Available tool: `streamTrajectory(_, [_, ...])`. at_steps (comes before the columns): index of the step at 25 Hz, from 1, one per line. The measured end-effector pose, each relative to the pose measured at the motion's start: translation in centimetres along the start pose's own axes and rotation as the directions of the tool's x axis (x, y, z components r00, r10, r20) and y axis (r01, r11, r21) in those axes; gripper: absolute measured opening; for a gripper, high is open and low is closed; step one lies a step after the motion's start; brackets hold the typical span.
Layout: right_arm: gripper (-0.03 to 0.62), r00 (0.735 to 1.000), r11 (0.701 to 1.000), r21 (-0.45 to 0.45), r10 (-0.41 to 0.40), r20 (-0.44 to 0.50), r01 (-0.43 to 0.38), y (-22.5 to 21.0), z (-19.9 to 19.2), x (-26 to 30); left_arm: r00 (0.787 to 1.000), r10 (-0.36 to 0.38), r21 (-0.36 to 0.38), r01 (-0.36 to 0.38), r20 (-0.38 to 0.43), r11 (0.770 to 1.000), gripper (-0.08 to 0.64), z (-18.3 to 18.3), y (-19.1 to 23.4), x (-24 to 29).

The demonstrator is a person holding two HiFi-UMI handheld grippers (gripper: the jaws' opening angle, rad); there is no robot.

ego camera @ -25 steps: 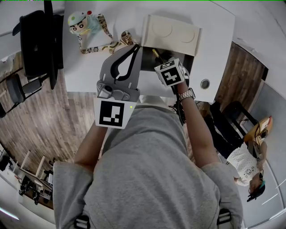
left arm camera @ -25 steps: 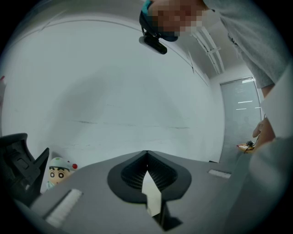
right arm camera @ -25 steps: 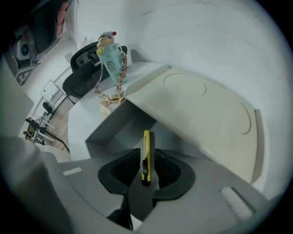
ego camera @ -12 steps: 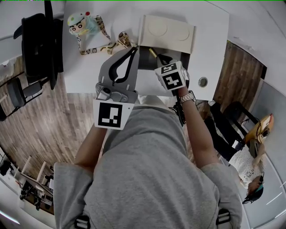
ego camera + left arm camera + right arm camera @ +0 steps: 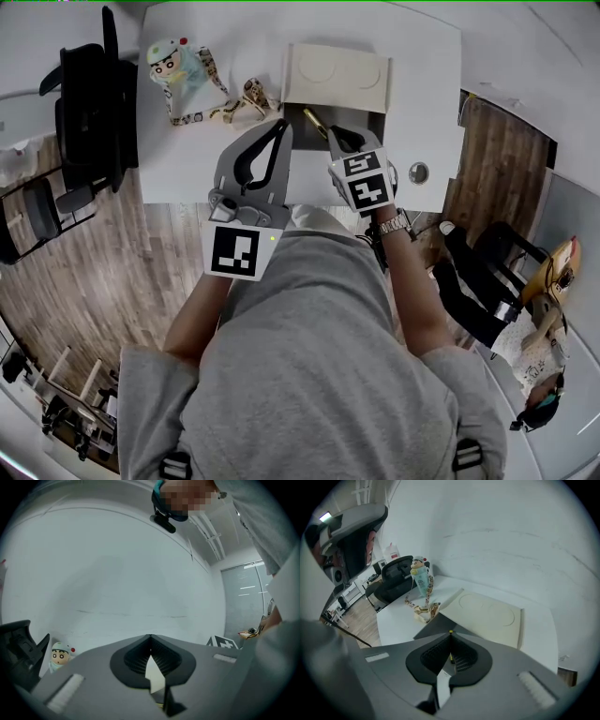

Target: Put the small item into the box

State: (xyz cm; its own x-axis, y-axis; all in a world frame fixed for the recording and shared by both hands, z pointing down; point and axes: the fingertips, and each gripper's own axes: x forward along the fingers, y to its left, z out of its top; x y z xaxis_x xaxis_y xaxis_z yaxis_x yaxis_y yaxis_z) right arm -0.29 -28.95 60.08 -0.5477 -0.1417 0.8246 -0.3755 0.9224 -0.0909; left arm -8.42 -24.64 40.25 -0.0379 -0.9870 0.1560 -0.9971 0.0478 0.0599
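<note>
A slim gold item (image 5: 313,119) lies slanted in the open dark box (image 5: 367,120), whose cream lid (image 5: 337,73) stands folded back behind it. My right gripper (image 5: 330,132) hovers over the box's near side, shut, its tips just short of the item. In the right gripper view the jaws (image 5: 450,633) meet, and only a yellow speck of the item (image 5: 450,631) shows past the tip, in front of the lid (image 5: 487,616). My left gripper (image 5: 283,124) is shut and empty at the box's left edge; the left gripper view shows the gripper (image 5: 150,637) against a white wall.
A cartoon figure toy (image 5: 173,58) with a patterned lanyard (image 5: 234,103) lies at the back left of the white table (image 5: 187,159). A round cable hole (image 5: 418,172) is right of the box. A black office chair (image 5: 89,103) stands left of the table.
My right gripper has drawn back a little toward me from the box, while the gold item has stayed where it lay. The left gripper has kept its place.
</note>
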Motion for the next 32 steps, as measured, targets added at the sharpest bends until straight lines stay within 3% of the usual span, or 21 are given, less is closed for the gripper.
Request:
streamTrajectory(7, [0.015, 0.991, 0.998, 0.055, -0.024, 0.132, 0.017, 0.4, 0.4, -4.6, 1.000, 0.009, 0.000, -0.009, 0.025, 1.000, 0.003, 1.2, -2.6, -1.6])
streamTrajectory(13, [0.015, 0.951, 0.996, 0.062, -0.075, 0.299, 0.059, 0.6, 1.6, -10.3, 0.998, 0.036, 0.000, -0.036, 0.057, 0.999, 0.003, 2.4, -4.7, -3.8])
streamTrajectory(19, [0.015, 0.869, 0.991, 0.084, -0.132, 0.478, 0.105, 0.2, 4.1, -16.3, 0.983, 0.061, 0.014, -0.065, 0.173, 0.998, 0.003, 5.0, -5.8, -5.1])
streamTrajectory(32, [0.015, 0.662, 0.979, 0.138, -0.204, 0.721, 0.150, 1.5, 4.7, -27.8, 0.972, 0.004, 0.060, -0.018, 0.237, 0.998, 0.003, 8.9, -10.7, -7.7])
